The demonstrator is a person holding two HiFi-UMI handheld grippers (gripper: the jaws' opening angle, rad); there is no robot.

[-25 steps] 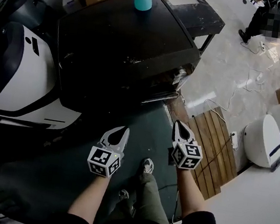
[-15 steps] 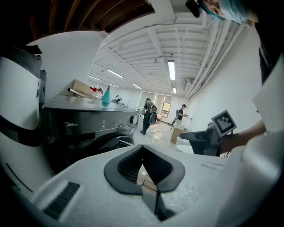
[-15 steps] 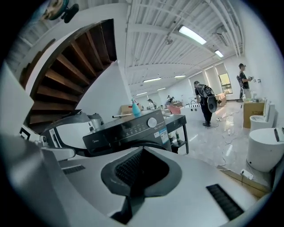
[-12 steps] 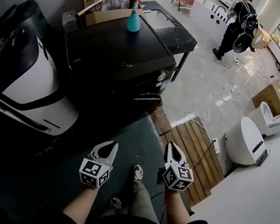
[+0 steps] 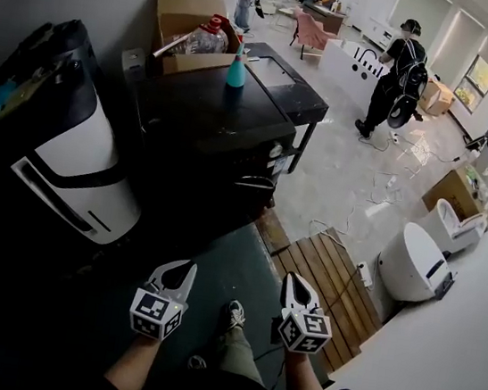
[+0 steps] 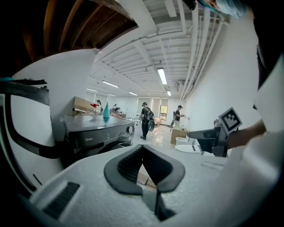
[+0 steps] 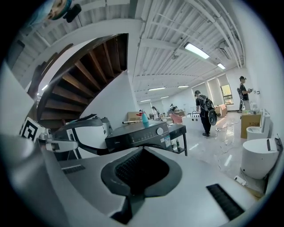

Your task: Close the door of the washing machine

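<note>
2 tools hang in front of us, well short of the black front-loading washing machine [image 5: 205, 121]. The left tool [image 5: 181, 267] and the right tool [image 5: 292, 281] each have their jaws pressed together with nothing between them. The machine stands at the far side of a dark green floor mat [image 5: 217, 258]. Its round front door [image 5: 255, 182] sits low on the shadowed face nearest us, and from here we cannot tell whether it is latched or only resting ajar.

We judge that doubt to be the 1st risk, because we might take the job as finished when the catch has not engaged. A push that is off-centre or too gentle could leave the door unlatched. The narrow closed tips could also skid off the curved front.

A hard shove brings its own trouble, since a tall teal plastic bottle [image 5: 237, 67] stands on the machine's top and could topple. The big white-and-black rounded appliance [image 5: 77, 166] sits just beside the washer on the left, so the left tool could knock it on the way in.

Underfoot, the wooden slat platform [image 5: 328, 269] lies to our right, with loose white cables [image 5: 380, 186] on the pale floor beyond it. Either could catch a foot if we step wide.
</note>
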